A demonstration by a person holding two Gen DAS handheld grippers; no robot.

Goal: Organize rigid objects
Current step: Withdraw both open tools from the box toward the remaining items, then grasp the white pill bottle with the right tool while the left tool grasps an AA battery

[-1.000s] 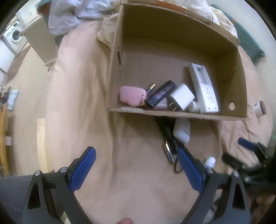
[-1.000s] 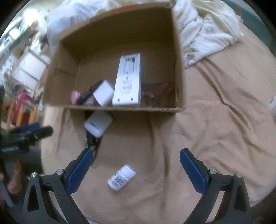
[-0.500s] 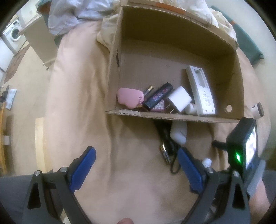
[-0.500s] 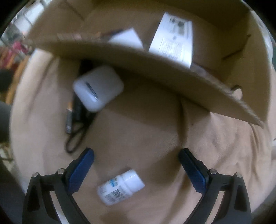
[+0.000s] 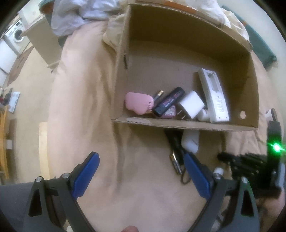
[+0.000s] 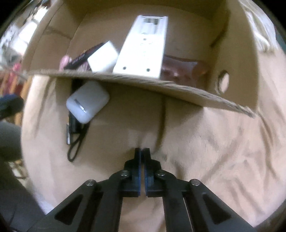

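A cardboard box (image 5: 187, 125) lies on the beige bedspread and holds a pink case (image 5: 138, 103), a black tube (image 5: 169, 101), a white charger (image 5: 191, 105) and a white remote (image 5: 213, 96). A white earbud case (image 6: 87, 101) and a black cable (image 6: 75, 135) lie just outside the box's front wall. My left gripper (image 5: 141, 164) is open and empty above the bedspread. My right gripper (image 6: 142, 151) is shut, with nothing visible between its fingers. A white bottle cap (image 5: 218, 171) shows beside the right gripper's body in the left wrist view.
Crumpled white bedding (image 5: 85, 10) lies behind the box. A washing machine (image 5: 16, 33) stands off the bed at far left. A small white pot (image 5: 270, 114) sits right of the box.
My right gripper has gone from wide open to shut and moved closer to the box. The white bottle that lay between its fingers is out of its view. The left gripper has barely moved.
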